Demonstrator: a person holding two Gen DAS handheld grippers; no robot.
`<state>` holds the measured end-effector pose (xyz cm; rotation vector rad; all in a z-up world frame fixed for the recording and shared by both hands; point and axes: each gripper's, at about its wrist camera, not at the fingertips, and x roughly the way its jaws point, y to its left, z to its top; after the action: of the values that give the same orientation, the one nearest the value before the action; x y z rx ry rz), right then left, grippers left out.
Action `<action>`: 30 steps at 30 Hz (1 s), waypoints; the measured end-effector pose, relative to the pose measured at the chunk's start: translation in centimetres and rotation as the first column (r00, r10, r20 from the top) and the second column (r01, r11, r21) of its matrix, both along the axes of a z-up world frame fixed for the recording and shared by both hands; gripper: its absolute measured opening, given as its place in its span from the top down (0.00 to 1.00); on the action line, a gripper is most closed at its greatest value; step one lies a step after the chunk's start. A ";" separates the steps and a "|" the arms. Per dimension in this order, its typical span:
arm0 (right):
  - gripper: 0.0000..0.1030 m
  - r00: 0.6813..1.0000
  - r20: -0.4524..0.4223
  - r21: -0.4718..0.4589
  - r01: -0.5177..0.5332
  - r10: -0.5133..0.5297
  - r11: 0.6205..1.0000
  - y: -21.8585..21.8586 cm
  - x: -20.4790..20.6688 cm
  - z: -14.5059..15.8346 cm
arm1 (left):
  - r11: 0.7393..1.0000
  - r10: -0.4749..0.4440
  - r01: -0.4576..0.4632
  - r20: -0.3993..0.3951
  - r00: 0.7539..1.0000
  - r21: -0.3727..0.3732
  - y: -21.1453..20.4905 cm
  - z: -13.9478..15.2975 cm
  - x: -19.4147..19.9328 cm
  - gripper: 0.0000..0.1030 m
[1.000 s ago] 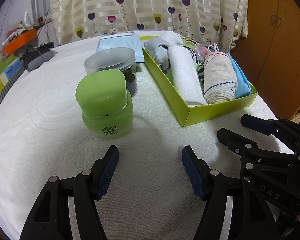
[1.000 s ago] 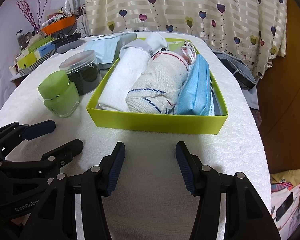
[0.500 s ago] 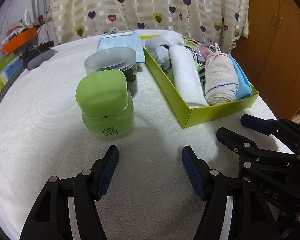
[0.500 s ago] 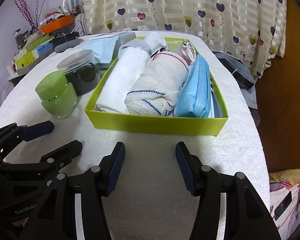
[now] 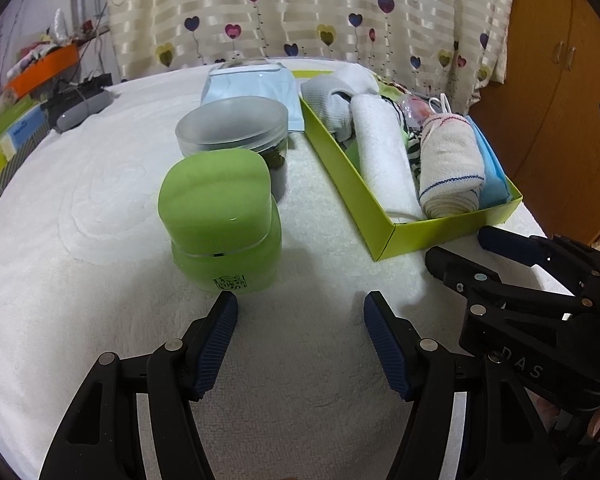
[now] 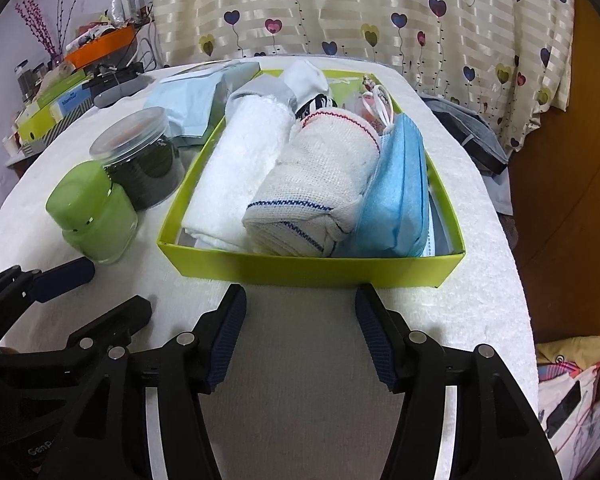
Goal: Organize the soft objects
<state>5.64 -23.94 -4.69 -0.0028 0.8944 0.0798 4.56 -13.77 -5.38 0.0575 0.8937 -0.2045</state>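
rolled towels (image 6: 304, 184), packed in green box (image 6: 308, 270)

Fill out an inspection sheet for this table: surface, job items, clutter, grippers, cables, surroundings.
Surface: white towelling cover, no spills seen.
Job's things: green box holds a rolled white towel, a rolled cream cloth with blue stripe, a blue face mask and socks at the back. A pale blue packet lies outside the box.
Clutter: green jar and clear-lidded dark jar, both left of the box, upright.
Grippers: left gripper jaws open, empty; right gripper jaws open, empty, just been opening further.
Cables: white cord in the box's far corner.
Surroundings: heart-print curtain, wooden cupboard, cluttered side shelf.
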 end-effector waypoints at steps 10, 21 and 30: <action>0.42 1.000 0.001 0.001 0.000 0.000 1.000 0.0 0.0 -0.1 | 1.000 0.002 -0.002 0.004 1.000 -0.001 -0.1 0.0 0.1 0.36; 0.42 1.000 0.006 0.002 0.002 -0.002 1.000 0.0 0.0 -0.1 | 1.000 0.002 -0.002 0.005 1.000 0.000 -0.2 0.0 0.0 0.36; 0.42 1.000 0.006 0.002 0.002 -0.002 1.000 0.0 0.0 -0.1 | 1.000 0.003 -0.003 0.006 1.000 0.000 -0.2 0.0 0.0 0.36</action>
<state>5.62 -23.96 -4.74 -0.0006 0.8882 0.0789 4.56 -14.01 -5.40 0.0568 0.8878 -0.2018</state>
